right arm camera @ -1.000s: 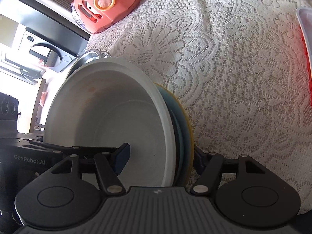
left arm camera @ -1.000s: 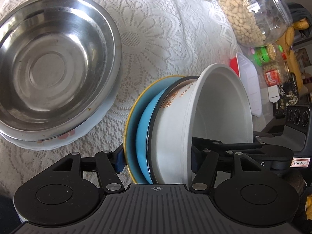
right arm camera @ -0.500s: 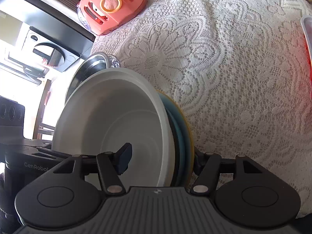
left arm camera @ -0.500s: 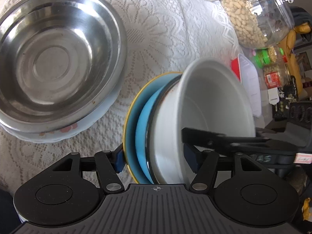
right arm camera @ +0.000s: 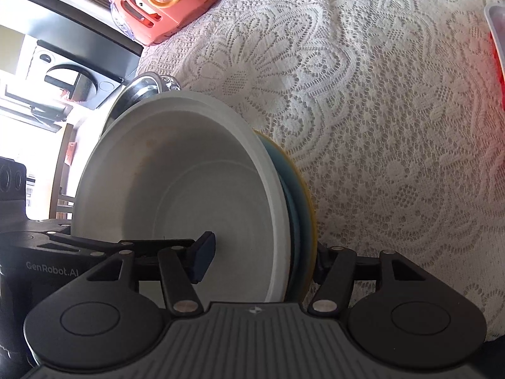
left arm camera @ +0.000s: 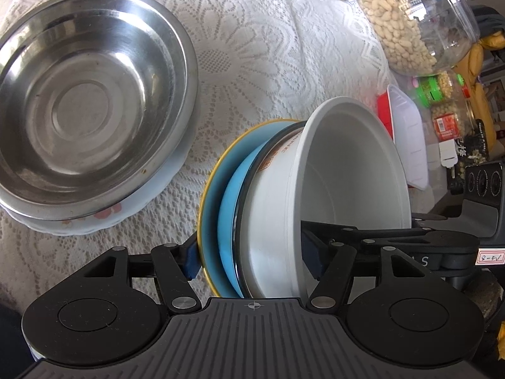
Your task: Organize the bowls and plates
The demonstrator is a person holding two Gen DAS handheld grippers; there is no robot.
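A white lace cloth (left arm camera: 258, 50) covers the bench, and at its left side sits a wide steel bowl (left arm camera: 85, 104) nested in a flower-patterned white dish (left arm camera: 132, 211). Held on edge above the cloth is a stack: a white bowl (left arm camera: 347, 195) with its mouth turned sideways, a blue bowl (left arm camera: 232, 208) behind it, and a yellow-rimmed blue plate (left arm camera: 210, 202) at the back. The left hand-held gripper (left arm camera: 252, 255) is clenched across this stack, one finger against the plate's back and the other inside the white bowl. The right hand-held gripper (right arm camera: 262, 257) grasps the same stack from the opposite side, one pad (right arm camera: 202, 257) inside the white bowl (right arm camera: 176, 202). A glass jar of peanuts (left arm camera: 410, 19) stands at the bench's far right, and a pink toy (right arm camera: 164, 3) lies near the far edge.
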